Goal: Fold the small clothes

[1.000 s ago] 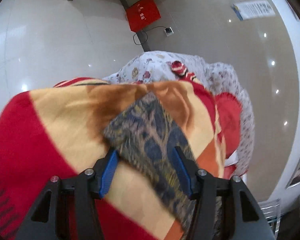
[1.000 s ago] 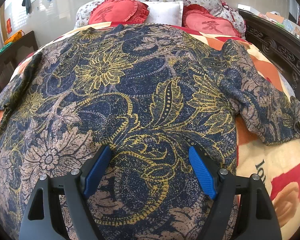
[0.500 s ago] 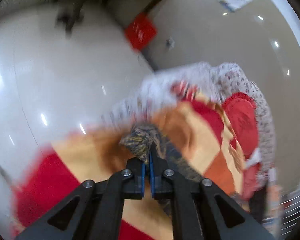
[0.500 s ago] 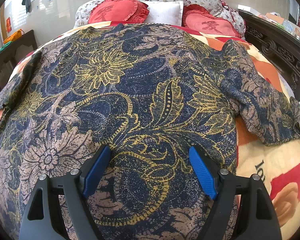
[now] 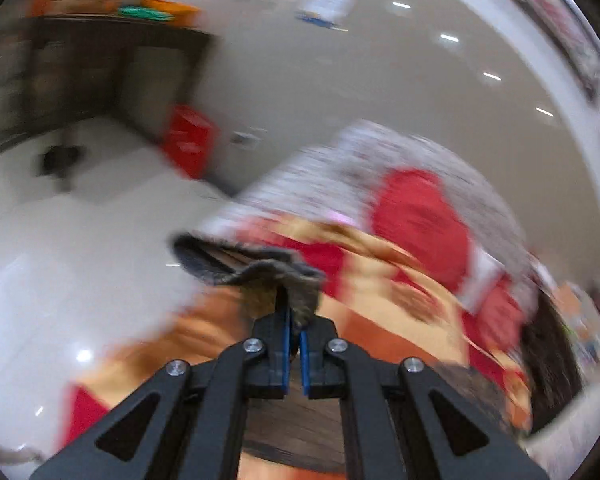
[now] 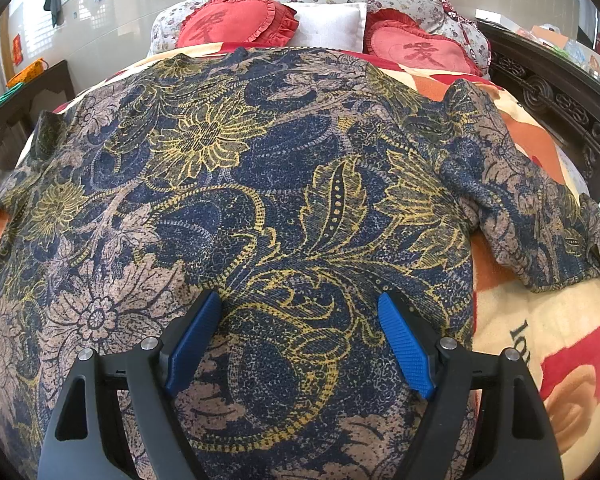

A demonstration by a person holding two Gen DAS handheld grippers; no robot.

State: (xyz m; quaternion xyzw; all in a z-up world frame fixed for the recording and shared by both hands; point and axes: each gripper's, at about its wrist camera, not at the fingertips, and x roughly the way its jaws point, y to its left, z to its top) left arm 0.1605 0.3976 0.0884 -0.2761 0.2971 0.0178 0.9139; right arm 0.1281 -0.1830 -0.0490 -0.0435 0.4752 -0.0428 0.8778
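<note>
The patterned shirt (image 6: 260, 184) lay spread flat across the bed's blanket (image 6: 540, 352). The left hand-held gripper (image 5: 294, 320) was clamped on the sleeve end (image 5: 256, 270) at the shirt's 9 o'clock side. The right hand-held gripper (image 6: 300, 340) stood wide over the hem at 6 o'clock.

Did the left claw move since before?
Yes. The left claw, shut on the sleeve, swung up: the red bag sits lower in its view.
</note>
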